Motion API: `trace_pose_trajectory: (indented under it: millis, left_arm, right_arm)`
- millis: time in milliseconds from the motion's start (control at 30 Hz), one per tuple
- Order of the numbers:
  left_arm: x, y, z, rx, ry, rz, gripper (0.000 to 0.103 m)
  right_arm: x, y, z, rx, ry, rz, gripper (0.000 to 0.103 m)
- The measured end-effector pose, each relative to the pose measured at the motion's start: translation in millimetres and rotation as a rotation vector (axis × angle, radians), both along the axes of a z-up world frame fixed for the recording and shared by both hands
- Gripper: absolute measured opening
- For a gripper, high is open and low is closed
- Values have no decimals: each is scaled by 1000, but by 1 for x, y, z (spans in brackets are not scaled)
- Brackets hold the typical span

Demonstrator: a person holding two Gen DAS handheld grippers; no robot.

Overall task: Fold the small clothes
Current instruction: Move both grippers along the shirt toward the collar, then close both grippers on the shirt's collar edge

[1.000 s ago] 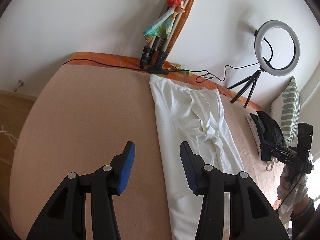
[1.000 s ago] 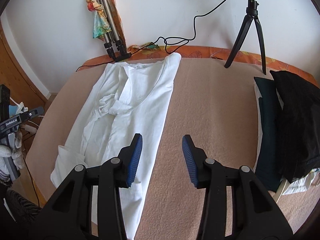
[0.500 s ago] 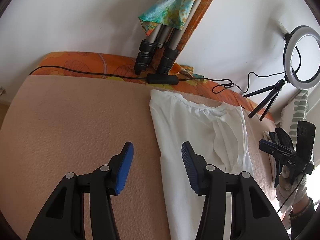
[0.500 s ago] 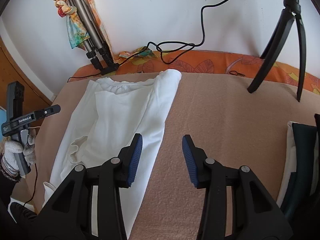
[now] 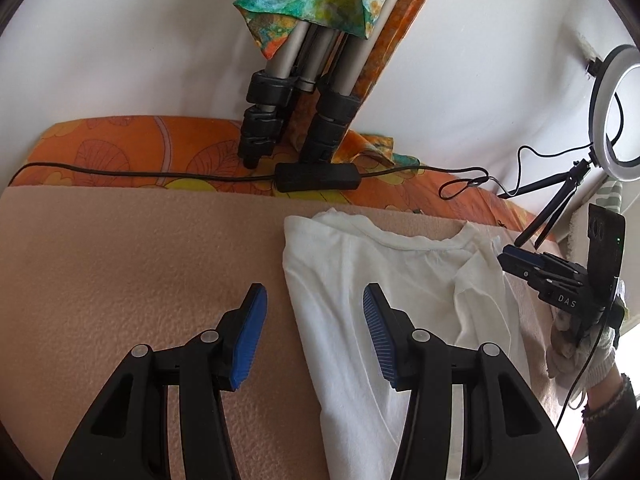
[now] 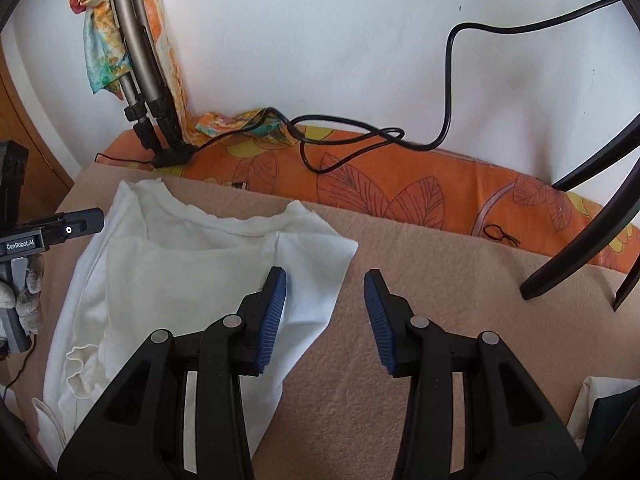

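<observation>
A white T-shirt (image 5: 384, 280) lies flat on the beige blanket, folded lengthwise into a long narrow strip with both sides turned in. Its ribbed neckline sits at the far end, near the orange patterned edge. In the right wrist view the T-shirt (image 6: 192, 276) fills the lower left of the frame, a crumpled sleeve hem showing along its left side.
</observation>
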State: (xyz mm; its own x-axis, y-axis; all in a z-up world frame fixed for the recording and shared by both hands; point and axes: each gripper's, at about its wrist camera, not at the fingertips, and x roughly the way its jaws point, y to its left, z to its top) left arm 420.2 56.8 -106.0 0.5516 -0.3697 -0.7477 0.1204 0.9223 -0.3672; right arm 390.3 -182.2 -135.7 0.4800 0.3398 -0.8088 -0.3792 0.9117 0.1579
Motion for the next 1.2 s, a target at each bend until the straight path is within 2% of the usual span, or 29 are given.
trace_pose_trajectory:
  millis: [133, 400, 467, 533, 567, 600, 633, 700, 733, 767, 933, 1200]
  left_arm:
    - [11, -1, -2, -22, 3, -8, 49]
    - [27, -12, -5, -31, -14, -38, 46]
    - [30, -14, -6, -38, -11, -45, 39]
    - [32, -15, -6, -36, -9, -44, 22]
    - [33, -16, -7, -37, -6, -49, 18]
    - [34, -18, -8, -25, -3, -54, 10]
    - [33, -19, -8, -12, -12, -52, 9]
    - [32, -23, -7, 2, -24, -61, 7]
    - [32, -24, -7, 6, -28, -62, 6]
    - [31, -24, -6, 4, -32, -65, 6]
    - [26, -23, 7, -5, -56, -70, 5]
    - [2, -27, 47, -2, -121, -98, 5]
  right_arm:
    - [5, -16, 2, 123, 48, 1, 43]
    - [14, -7, -12, 115, 69, 34, 43]
    - [14, -7, -12, 123, 69, 43, 43]
    - [18, -8, -13, 146, 83, 41, 43]
    - [20, -9, -13, 155, 89, 38, 43]
    - [21, -9, -13, 158, 92, 35, 43]
    - [21, -7, -12, 155, 91, 36, 42]
    - [22, 0, -13, 141, 95, 55, 22]
    - [22, 3, -14, 129, 93, 55, 18]
    - [23, 5, -14, 123, 95, 53, 7]
    - [20, 10, -1, 114, 65, 64, 5]
    - [-4, 9, 51, 143, -9, 92, 5]
